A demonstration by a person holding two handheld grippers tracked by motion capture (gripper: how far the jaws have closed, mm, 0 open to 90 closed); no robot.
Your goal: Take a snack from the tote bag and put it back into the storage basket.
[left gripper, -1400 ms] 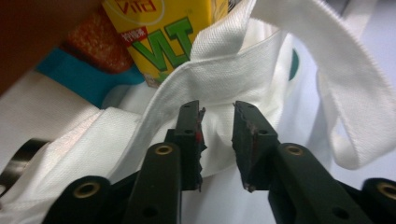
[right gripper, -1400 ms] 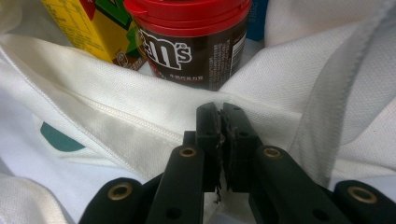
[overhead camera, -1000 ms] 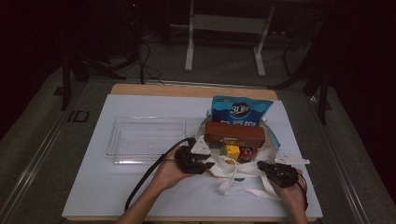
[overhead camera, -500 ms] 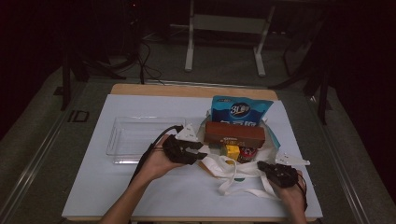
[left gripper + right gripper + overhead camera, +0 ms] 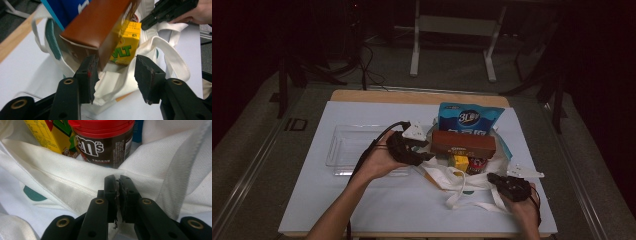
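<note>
Left tongs [image 5: 115,75] risen, just opening at brown box [image 5: 100,27] edge, right tongs [image 5: 118,195] clamped on bag rim [image 5: 62,187].

The tote bag [image 5: 62,180] at the middle of the right gripper view is matt white woven cloth with a visible weave and stitched seams. Above it, the candy tub [image 5: 105,142] is glossy plastic with a smooth red lid. In the left gripper view, the brown box [image 5: 100,27] at upper centre looks like smooth cardboard with a slight sheen, and the yellow drink carton [image 5: 126,48] beside it is printed coated paper. The tray [image 5: 357,150] at centre left of the high view is clear, shiny plastic.
</note>
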